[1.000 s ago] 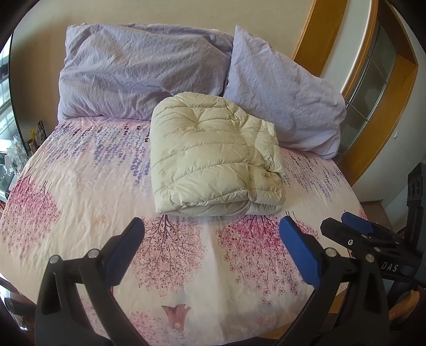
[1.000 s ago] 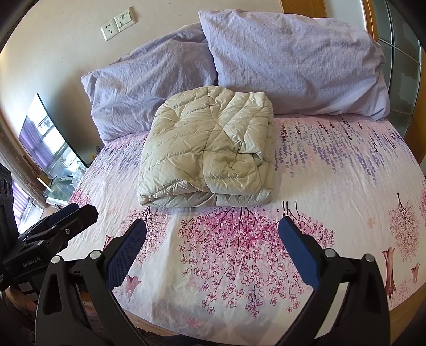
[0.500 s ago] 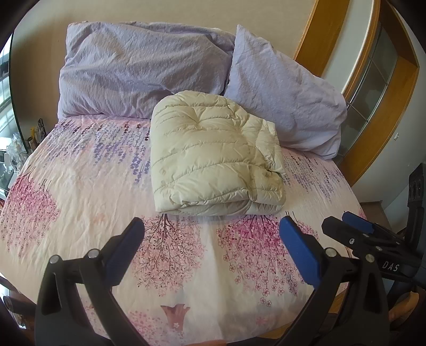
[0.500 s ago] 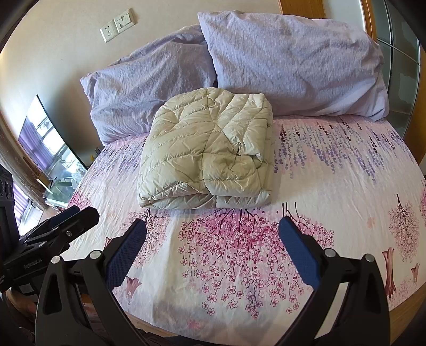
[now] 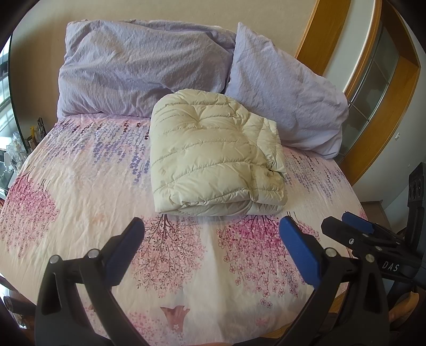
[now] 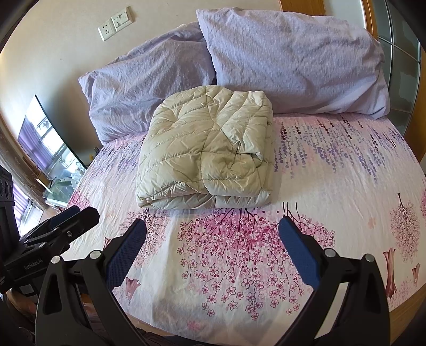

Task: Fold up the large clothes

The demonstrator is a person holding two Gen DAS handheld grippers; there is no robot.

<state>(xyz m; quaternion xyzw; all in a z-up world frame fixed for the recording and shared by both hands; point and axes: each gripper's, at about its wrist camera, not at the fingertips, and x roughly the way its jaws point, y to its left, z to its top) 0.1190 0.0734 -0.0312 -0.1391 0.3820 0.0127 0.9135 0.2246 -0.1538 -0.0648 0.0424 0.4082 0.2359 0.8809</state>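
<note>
**Folded jacket on the bed, both claws apart and empty**

Left wrist view, from the left edge: a mirror (image 5: 6,111) runs down the upper left border. Right of it, in the upper left, a lilac pillow (image 5: 138,71) leans on the wall, and a second pillow (image 5: 287,98) stands to its right in the upper centre-right. The cream quilted jacket (image 5: 213,159) lies folded into a thick block at the frame's centre, on the floral sheet (image 5: 80,191); its far edge touches both pillows, and its folded edge faces the camera. A wooden frame (image 5: 383,111) with glass panes curves down the upper right.

Along the bottom, the left gripper (image 5: 211,247) holds its blue-padded jaws wide apart over the sheet, nothing between them, well short of the jacket. At the lower right edge the right gripper (image 5: 346,226) shows from the side.

Right wrist view, from the left: the left gripper (image 6: 77,215) pokes in at the lower left edge, below a mirror (image 6: 48,143). A wall socket (image 6: 115,22) sits in the upper left. The two pillows (image 6: 149,87) (image 6: 295,58) fill the top, the right one overlapping the left. The jacket (image 6: 207,157) sits just left of centre, against the pillows. At the bottom the right gripper (image 6: 212,247) hangs with jaws spread over the pink blossom print, gripping nothing, near the jacket's front edge but apart from it.
</note>
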